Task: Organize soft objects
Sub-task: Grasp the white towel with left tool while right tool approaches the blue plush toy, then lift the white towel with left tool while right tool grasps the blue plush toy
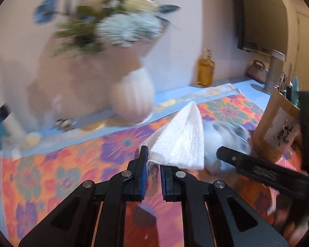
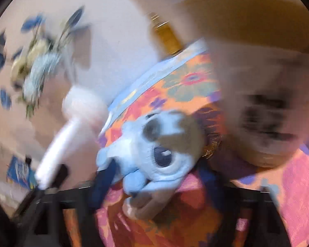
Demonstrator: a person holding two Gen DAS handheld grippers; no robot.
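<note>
My left gripper is shut on the frayed corner of a white towel. The towel stands up from the corner like a tent over the flowered tablecloth. Just right of the towel lies a pale blue and grey plush toy. One black finger of the right gripper reaches over it. In the blurred right wrist view the plush toy fills the space between the fingers of my right gripper. That gripper is shut on the toy's head, and the left pad presses into its face.
A white ribbed vase with blue and white flowers stands at the back left. An amber bottle is by the wall. A wooden holder with pens stands close on the right, right behind the toy.
</note>
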